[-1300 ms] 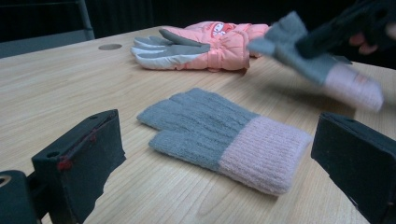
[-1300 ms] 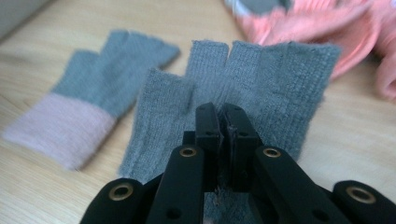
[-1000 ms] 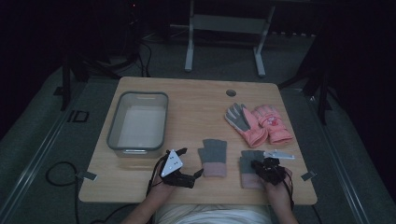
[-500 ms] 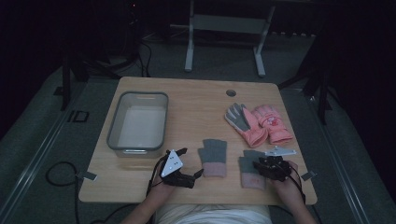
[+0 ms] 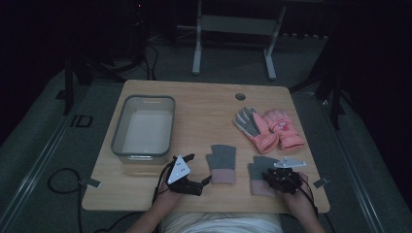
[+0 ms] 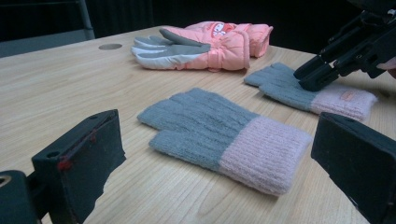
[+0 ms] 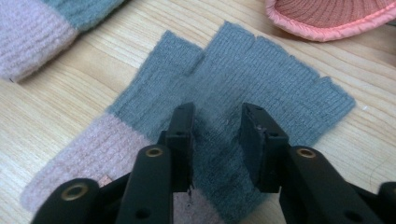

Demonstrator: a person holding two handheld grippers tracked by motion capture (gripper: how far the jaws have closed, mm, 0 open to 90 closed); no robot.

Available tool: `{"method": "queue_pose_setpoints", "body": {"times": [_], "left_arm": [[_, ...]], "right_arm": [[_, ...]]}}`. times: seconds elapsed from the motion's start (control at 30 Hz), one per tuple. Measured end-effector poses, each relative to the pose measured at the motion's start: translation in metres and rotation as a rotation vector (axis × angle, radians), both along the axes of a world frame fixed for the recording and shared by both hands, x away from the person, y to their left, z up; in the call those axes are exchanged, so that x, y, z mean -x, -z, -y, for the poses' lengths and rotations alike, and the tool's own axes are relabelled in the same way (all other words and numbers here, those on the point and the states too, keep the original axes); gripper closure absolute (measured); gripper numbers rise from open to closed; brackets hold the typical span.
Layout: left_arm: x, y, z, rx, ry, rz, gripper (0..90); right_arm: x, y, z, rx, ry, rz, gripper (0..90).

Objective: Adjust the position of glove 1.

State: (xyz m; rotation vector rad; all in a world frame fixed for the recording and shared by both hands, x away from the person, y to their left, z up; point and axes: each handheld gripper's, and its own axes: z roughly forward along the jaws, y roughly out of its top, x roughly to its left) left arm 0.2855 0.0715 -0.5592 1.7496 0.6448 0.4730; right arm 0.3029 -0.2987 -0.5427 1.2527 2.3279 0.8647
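Since a second ago the right gripper [image 5: 277, 180] has dropped onto the right-hand grey-and-pink knit glove [image 5: 260, 171]; its jaws stand a little apart, tips pressing the grey knit [image 7: 261, 93] without yet pinching it. The left gripper [image 5: 194, 178] hasn't shifted, jaws wide apart, aimed at the other knit glove [image 6: 224, 137], which lies flat just ahead of it. Both knit gloves lie on the near edge of the table [image 5: 204, 107], apart from each other. Farther back, the peach ski gloves [image 5: 267, 127] lie side by side, and the grey tub [image 5: 116, 141] at the left holds nothing. By my reading, the work has barely begun: no glove is lifted or stowed.
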Motion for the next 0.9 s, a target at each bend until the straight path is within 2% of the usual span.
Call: {"method": "queue_pose_setpoints", "body": {"times": [0.13,0.33,0.47,0.63,0.73,0.9], "left_arm": [[0.000,0.000,0.000,0.003,0.000,-0.002,1.9],[0.000,0.000,0.000,0.002,-0.001,-0.001,1.9],[0.000,0.000,0.000,0.003,-0.002,-0.003,1.9],[0.000,0.000,0.000,0.000,-0.001,0.000,1.9],[0.000,0.000,0.000,0.002,-0.001,0.002,1.9],[0.000,0.000,0.000,0.005,-0.003,0.000,1.9]], "right_arm": [[0.001,0.001,-0.001,-0.004,0.020,0.010,83.5],[0.002,-0.003,0.000,-0.045,0.059,-0.003,86.4],[0.009,-0.025,-0.001,-0.063,0.045,0.054,86.5],[0.013,-0.067,-0.005,-0.114,0.023,0.141,86.6],[0.009,-0.086,-0.012,-0.118,-0.009,0.180,86.6],[-0.005,-0.109,-0.024,-0.139,-0.053,0.214,86.6]]}}
